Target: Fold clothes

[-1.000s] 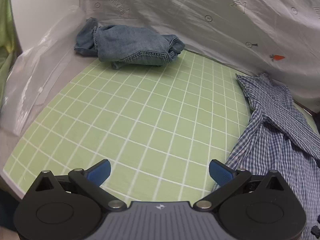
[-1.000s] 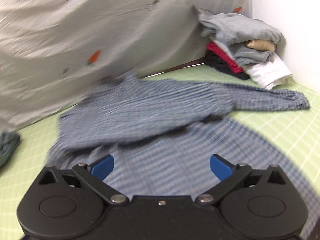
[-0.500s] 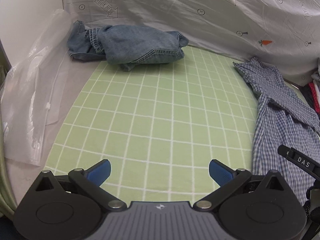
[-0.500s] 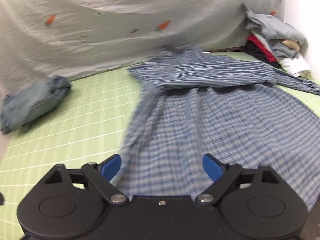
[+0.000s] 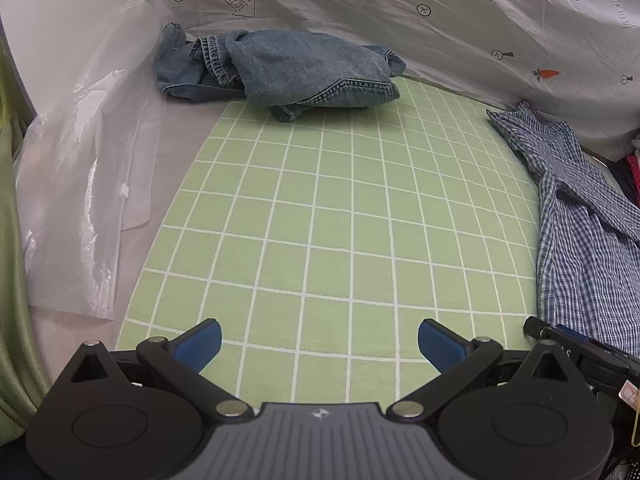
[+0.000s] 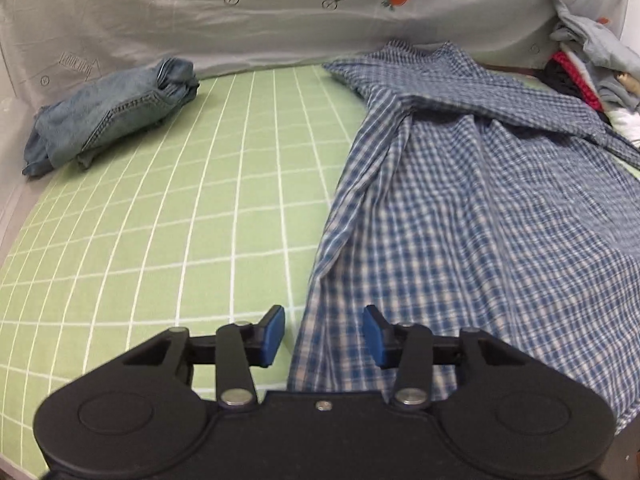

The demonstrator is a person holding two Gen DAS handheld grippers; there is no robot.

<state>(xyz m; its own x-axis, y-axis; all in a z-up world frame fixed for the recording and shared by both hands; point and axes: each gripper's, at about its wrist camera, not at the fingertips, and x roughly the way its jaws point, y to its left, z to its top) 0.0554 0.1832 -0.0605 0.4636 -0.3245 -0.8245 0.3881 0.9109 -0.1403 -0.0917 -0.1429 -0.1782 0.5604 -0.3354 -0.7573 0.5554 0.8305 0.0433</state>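
right wrist view: i see the checked shirt (image 6: 480, 208) spread on the green grid sheet (image 6: 180, 208), its long axis running from my claw away toward the grey backdrop cloth (image 6: 280, 20), collar end far, hem end near. one sleeve (image 6: 500, 108) lies folded across the upper body, slanting toward the right. the fabric is thin woven cotton in a small blue-and-white check, rumpled, with a raised fold along its left edge. the sheet is flat, pale green, ruled with white lines into squares.

my right gripper (image 6: 324, 334) hangs over the shirt's near left edge, its blue pads partly closed with a clear gap between them, pinching nothing; the left pad is over bare sheet, the right pad over the cloth. i cannot tell whether the pads touch the fabric.

folded jeans (image 6: 112, 112), faded blue denim with pale stitched seams, lie at far left against the backdrop, well apart from the shirt. a pile of clothes (image 6: 592, 64), grey, red, black and white, sits at the far right corner.

left wrist view: my left gripper (image 5: 318, 344) is spread wide over bare sheet, holding nothing. the shirt (image 5: 580, 216) lies along the right margin, off to the right of the right pad. the jeans (image 5: 304, 72) sit far ahead. clear plastic film (image 5: 80, 184), crinkled and glossy, lies at left.
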